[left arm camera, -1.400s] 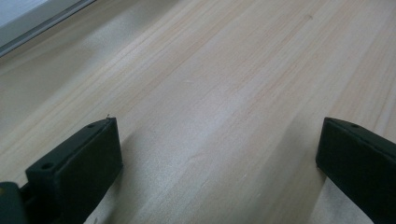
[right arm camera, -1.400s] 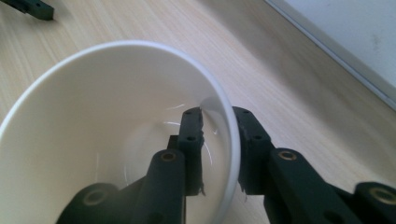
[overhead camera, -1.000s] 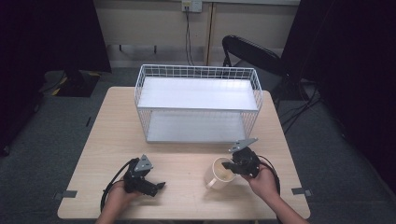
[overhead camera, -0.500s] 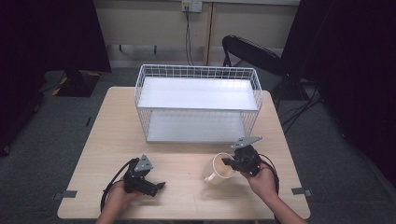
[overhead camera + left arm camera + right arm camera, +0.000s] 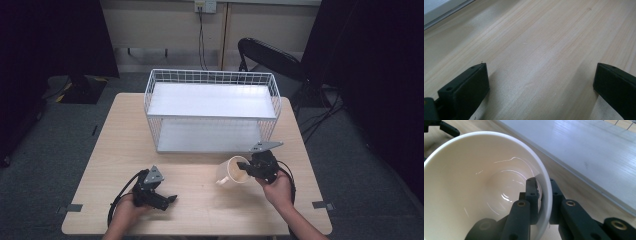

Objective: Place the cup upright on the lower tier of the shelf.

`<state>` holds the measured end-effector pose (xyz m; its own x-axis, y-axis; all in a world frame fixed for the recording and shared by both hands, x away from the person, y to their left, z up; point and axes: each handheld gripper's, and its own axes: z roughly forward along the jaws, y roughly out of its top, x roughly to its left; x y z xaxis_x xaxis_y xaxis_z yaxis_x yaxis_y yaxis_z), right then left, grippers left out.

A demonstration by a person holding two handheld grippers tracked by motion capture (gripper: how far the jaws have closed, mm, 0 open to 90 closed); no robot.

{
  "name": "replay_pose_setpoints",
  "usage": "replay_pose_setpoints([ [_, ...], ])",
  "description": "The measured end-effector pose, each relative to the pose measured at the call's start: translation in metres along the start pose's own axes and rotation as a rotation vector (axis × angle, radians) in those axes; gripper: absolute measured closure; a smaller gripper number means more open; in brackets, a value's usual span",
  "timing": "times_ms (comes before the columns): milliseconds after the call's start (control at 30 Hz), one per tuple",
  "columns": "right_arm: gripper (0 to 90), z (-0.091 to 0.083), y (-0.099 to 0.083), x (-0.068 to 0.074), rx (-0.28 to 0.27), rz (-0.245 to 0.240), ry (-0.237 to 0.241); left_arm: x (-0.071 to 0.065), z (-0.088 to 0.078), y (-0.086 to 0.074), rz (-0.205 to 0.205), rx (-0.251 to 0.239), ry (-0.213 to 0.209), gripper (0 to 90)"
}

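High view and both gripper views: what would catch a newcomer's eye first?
The cream cup stands out, near the table's front right, with the right gripper pinching its wall, one of the fingers inside the rim and one outside. Behind it, a white wire basket takes up the middle of the table's far side. At front left, the left gripper lies low over bare wood, fingers wide apart.
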<state>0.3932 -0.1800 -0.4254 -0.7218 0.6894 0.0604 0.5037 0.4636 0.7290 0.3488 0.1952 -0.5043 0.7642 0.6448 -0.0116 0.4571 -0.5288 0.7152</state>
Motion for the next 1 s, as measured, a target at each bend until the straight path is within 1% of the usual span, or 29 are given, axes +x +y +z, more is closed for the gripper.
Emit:
replay_pose_setpoints([
  [133, 83.2, 0.002, 0.003, -0.001, -0.010, 0.005, -0.016, 0.000, 0.000, 0.000, 0.000, 0.000, 0.000, 0.0],
  [167, 83.2, 0.004, 0.004, -0.002, -0.017, 0.007, -0.031, 0.000, 0.000, 0.000, 0.001, 0.000, 0.000, 0.0],
  [200, 83.2, 0.004, 0.004, -0.002, -0.017, 0.007, -0.031, 0.000, 0.000, 0.000, 0.001, 0.000, 0.000, 0.0],
  [233, 83.2, 0.005, 0.006, -0.002, -0.026, 0.008, -0.046, 0.000, 0.000, 0.000, 0.000, 0.000, 0.000, 0.0],
  [300, 83.2, 0.005, 0.007, -0.003, -0.040, 0.009, -0.059, 0.000, 0.000, 0.000, 0.000, 0.000, 0.000, 0.0],
  [333, 83.2, 0.005, 0.007, -0.003, -0.040, 0.009, -0.059, 0.000, 0.000, 0.000, 0.000, 0.000, 0.000, 0.0],
  [367, 83.2, 0.005, 0.008, -0.005, -0.054, 0.020, -0.065, 0.000, 0.000, 0.000, 0.000, 0.000, 0.000, 0.0],
  [433, 83.2, 0.006, 0.010, -0.006, -0.063, 0.026, -0.070, 0.000, 0.000, 0.000, 0.000, 0.000, 0.000, 0.0],
  [533, 83.2, 0.007, 0.011, -0.007, -0.066, 0.031, -0.081, 0.000, 0.000, 0.000, 0.000, 0.000, 0.000, 0.0],
  [667, 83.3, 0.008, 0.013, -0.011, -0.081, 0.057, -0.091, 0.000, 0.000, 0.000, 0.000, 0.000, 0.000, 0.0],
  [1000, 83.3, 0.010, 0.018, -0.016, -0.112, 0.075, -0.129, 0.000, 0.000, 0.000, 0.001, 0.000, 0.000, 0.0],
])
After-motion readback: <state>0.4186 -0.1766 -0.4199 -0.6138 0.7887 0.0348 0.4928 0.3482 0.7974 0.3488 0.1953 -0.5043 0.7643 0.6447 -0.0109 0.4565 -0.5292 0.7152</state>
